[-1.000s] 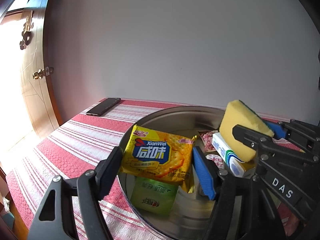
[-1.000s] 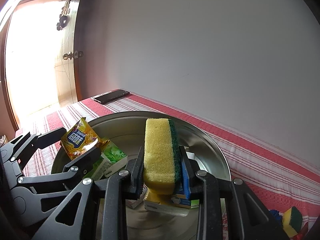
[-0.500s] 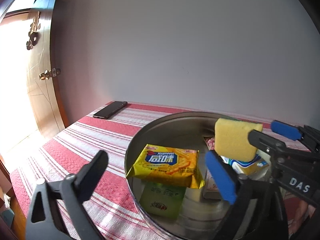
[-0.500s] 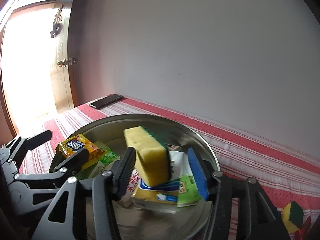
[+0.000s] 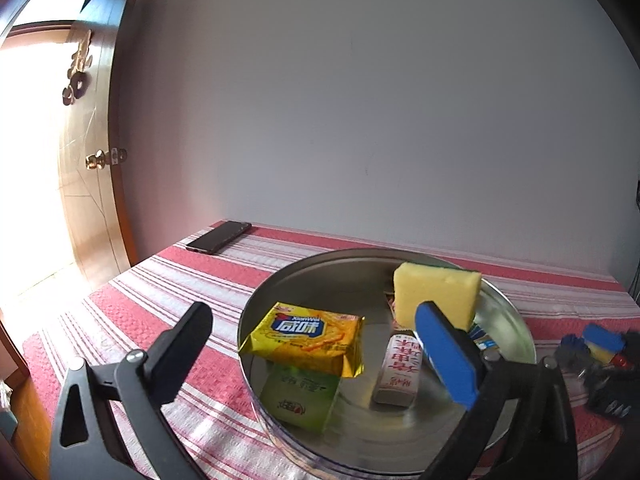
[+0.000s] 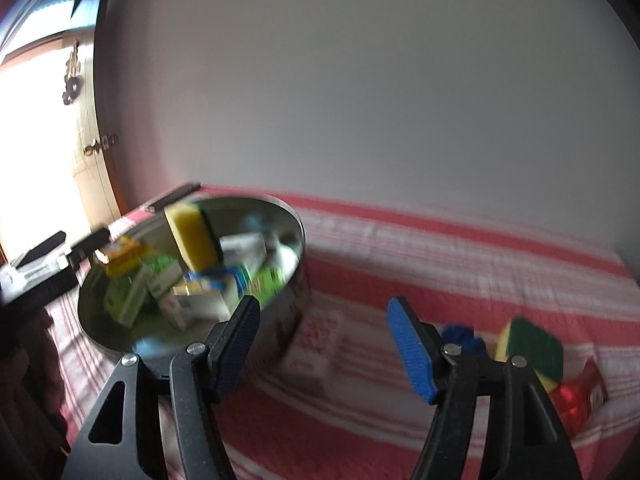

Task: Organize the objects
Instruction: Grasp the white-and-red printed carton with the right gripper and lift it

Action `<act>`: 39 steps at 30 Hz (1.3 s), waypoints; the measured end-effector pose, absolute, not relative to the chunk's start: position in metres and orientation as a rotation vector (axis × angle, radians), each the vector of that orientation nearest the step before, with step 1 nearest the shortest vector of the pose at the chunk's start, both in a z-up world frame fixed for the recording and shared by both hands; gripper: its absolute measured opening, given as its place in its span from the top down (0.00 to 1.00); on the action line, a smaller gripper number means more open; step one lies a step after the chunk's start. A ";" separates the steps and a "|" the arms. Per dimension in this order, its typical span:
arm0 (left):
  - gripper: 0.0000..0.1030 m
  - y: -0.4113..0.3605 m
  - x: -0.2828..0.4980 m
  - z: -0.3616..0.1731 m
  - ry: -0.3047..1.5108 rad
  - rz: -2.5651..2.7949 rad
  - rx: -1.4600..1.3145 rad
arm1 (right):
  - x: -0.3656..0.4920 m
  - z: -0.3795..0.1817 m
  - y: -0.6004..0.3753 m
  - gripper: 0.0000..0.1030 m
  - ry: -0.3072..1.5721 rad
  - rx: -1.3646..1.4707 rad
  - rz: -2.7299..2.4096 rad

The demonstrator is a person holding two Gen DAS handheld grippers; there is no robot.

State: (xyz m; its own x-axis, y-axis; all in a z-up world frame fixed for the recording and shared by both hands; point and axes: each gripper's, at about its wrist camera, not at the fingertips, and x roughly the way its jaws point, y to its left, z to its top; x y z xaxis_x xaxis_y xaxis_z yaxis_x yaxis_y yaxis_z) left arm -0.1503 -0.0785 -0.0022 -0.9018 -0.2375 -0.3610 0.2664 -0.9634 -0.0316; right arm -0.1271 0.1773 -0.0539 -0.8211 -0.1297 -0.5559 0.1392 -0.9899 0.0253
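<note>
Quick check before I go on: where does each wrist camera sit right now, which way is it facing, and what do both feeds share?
Left wrist: rides the left gripper, looking slightly down into the metal basin; its own open fingers frame the yellow cracker packet.
Right wrist: rides the right gripper, aimed past the basin's right side at the striped tablecloth; its jaws have just been opening, nothing between them; picture blurred.
Shared: basin, upright yellow sponge, door, wall.

The left gripper (image 5: 320,354), black-framed with one blue-padded finger (image 5: 446,354) and one dark finger (image 5: 182,346), is standing at its widest, gripping nothing and tilting gently downward. The right gripper (image 6: 322,346), black with blue ribbed pads (image 6: 412,350), is tilting more steeply; its jaws have just been opening, with nothing between them.
</note>
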 end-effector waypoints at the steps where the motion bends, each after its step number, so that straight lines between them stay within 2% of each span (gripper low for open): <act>1: 0.00 -0.077 -0.149 -0.001 0.109 -2.833 0.516 | -0.131 -0.059 0.177 0.33 0.021 0.916 -2.856; 7: 0.00 -0.071 -0.150 -0.002 0.061 -2.842 0.521 | -0.157 -0.080 0.172 0.33 0.061 1.115 -2.806; 15: 0.00 -0.083 -0.151 -0.005 0.116 -2.818 0.544 | -0.187 -0.089 0.172 0.34 0.046 1.223 -2.787; 19: 0.00 -0.080 -0.149 -0.005 0.113 -2.825 0.546 | -0.196 -0.095 0.175 0.45 0.006 1.279 -2.728; 20: 0.00 -0.077 -0.149 -0.005 0.106 -2.830 0.545 | -0.196 -0.095 0.174 0.50 0.016 1.275 -2.728; 21: 0.00 -0.075 -0.148 -0.005 0.100 -2.834 0.546 | -0.196 -0.095 0.172 0.62 0.025 1.268 -2.717; 22: 0.00 -0.072 -0.149 -0.005 0.088 -2.840 0.549 | -0.196 -0.094 0.171 0.63 0.039 1.266 -2.719; 31: 0.00 -0.034 -0.155 -0.002 0.039 -2.903 0.579 | -0.174 -0.079 0.190 0.64 0.029 1.132 -2.804; 39: 0.00 0.055 -0.170 -0.002 -0.137 -3.071 0.635 | -0.140 -0.056 0.268 0.64 -0.076 0.986 -3.030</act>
State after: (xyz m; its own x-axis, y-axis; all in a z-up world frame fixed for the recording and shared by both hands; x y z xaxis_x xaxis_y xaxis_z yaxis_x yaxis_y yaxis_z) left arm -0.1696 0.0549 -0.0024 -0.9182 -0.0201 -0.3956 -0.0152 -0.9962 0.0859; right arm -0.1400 0.2675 -0.0555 -0.8077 0.0284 -0.5889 -0.0578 -0.9978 0.0311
